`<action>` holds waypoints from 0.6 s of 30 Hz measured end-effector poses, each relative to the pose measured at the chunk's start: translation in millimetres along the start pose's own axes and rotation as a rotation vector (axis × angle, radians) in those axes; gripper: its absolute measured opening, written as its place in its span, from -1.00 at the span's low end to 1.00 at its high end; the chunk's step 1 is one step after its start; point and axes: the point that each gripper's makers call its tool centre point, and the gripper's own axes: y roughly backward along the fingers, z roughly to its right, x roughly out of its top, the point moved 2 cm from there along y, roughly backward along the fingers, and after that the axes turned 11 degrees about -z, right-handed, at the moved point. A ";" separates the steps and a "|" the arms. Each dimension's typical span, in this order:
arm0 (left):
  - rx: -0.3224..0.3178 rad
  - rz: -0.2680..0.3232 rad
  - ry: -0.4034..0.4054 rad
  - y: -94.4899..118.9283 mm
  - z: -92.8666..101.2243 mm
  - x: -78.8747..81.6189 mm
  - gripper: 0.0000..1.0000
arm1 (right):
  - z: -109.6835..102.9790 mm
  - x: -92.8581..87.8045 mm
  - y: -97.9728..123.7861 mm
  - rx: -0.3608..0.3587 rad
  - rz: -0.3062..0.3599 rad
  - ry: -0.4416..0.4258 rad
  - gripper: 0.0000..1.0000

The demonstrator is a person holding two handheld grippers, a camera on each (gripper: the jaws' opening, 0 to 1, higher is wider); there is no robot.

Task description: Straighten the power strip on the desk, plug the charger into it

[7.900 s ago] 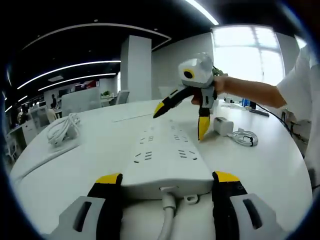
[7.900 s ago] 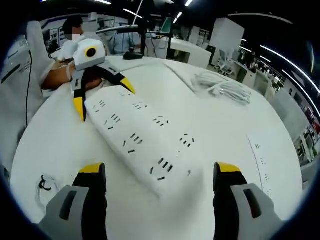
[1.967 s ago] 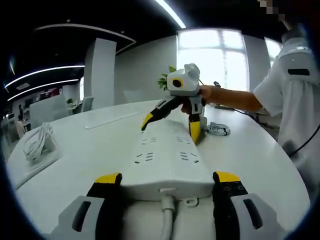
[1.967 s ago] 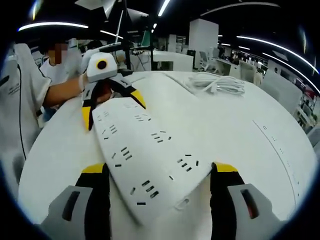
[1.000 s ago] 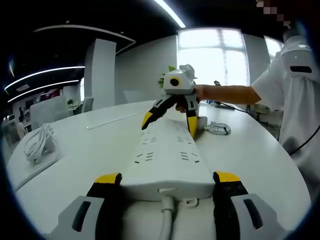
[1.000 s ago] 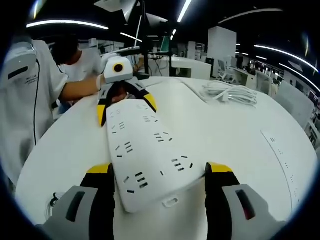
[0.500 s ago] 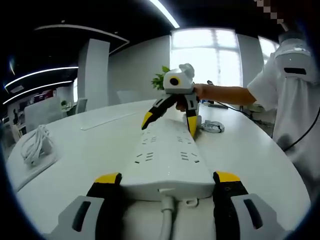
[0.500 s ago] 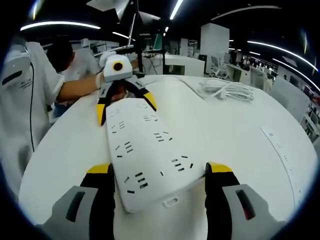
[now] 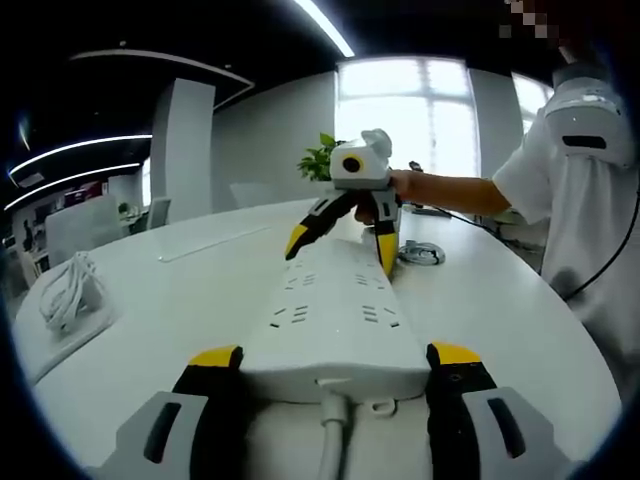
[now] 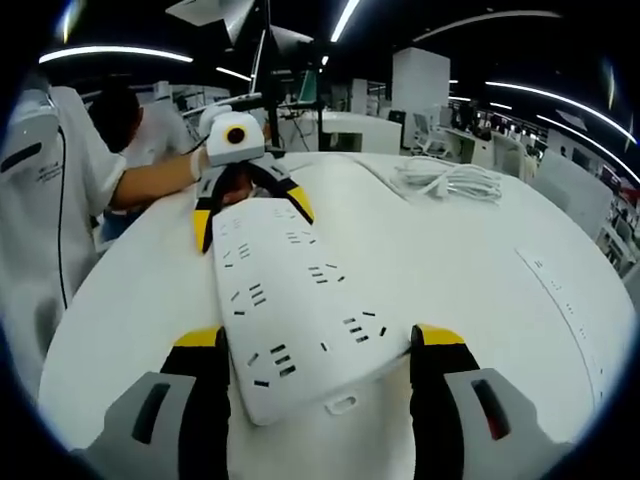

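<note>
The power strip (image 9: 335, 315) lies flat on the white desk (image 9: 160, 320), running up the middle of the left gripper view from my left gripper (image 9: 335, 362) at the bottom to my right gripper (image 9: 340, 248) near the centre. In that view my left jaws stand one on each side of the strip's cord end, their yellow tips against its edges, so I am grasping that end; the cord (image 9: 330, 450) comes out between them toward the bottom edge. My right gripper straddles the far end, its yellow-tipped jaws spread to either side of the strip.

In the right gripper view the power strip (image 10: 300, 300) stretches from lower centre to upper left, with my right gripper (image 10: 317, 345) clamped on its near end at the bottom, a tip pressed to each side. My left gripper (image 10: 250, 220) sits at the far end in the upper left of the frame, its jaws on both sides of the strip.

The charger (image 9: 400, 243) is a small white block partly hidden behind my right gripper, just right of centre in the left gripper view, with its coiled cable (image 9: 420, 253) beside it on the desk. A bundle of white cord (image 10: 450, 180) rests at the upper right of the right gripper view, well apart from the strip.
</note>
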 end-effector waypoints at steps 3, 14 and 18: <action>0.001 0.001 -0.001 -0.1 0.4 -0.1 0.50 | -0.2 0.3 -0.2 -0.001 0.001 -0.002 0.44; -0.003 -0.003 -0.001 0.0 2.6 -0.4 0.51 | 3.7 -0.8 0.3 -0.015 0.006 -0.018 0.44; -0.014 -0.003 -0.007 0.1 3.5 -0.3 0.51 | 4.1 -1.4 0.9 -0.024 -0.021 -0.030 0.44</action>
